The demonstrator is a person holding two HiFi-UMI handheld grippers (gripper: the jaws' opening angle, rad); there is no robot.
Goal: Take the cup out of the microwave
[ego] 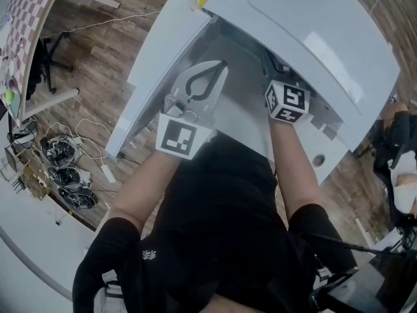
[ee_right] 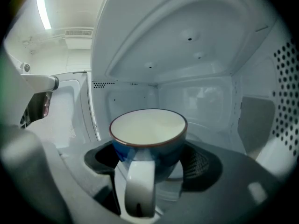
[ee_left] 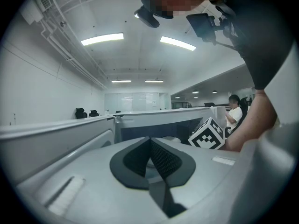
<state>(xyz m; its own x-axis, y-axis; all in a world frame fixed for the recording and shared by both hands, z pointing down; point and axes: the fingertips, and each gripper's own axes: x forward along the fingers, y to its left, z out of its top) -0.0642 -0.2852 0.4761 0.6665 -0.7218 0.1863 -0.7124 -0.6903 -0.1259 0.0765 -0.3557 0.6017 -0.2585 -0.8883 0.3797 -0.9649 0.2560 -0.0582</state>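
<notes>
- We see a wood-plank floor (ego: 98,38) across the left of the head view, with coiled cables (ego: 65,175) lying on it.
- The white microwave (ee_right: 196,92) fills the right gripper view. We look straight into its open, pale cavity, which has a perforated wall (ee_right: 285,78) on the right.
- The person's black shirt (ego: 221,220) takes up the lower middle of the head view, and both bare forearms extend forward from it.
- The left claw (ego: 221,67) is outside the microwave, beside the right arm and pointing upward. In its own view the two dark pads (ee_left: 166,162) are pressed together with nothing between them. Beyond them we see ceiling lights (ee_left: 103,38) and office partitions (ee_left: 56,129).
- The right claw (ee_right: 150,164) is inside the cavity. In the head view only its marker cube (ego: 287,101) shows, and the jaws are hidden under white casing.
- In its own view the jaws are spread just as wide as the cup and pinch it, with one dark pad against each side of the bowl.
- The cup (ee_right: 148,127) sits upright inside the microwave, towards the front of the cavity, between the right claw's jaws.
- It is deep blue outside and creamy white inside, with a thin brown rim. We cannot tell whether it holds anything.
- Its white handle (ee_right: 138,185) points straight back at the camera, between the roots of the jaws.
</notes>
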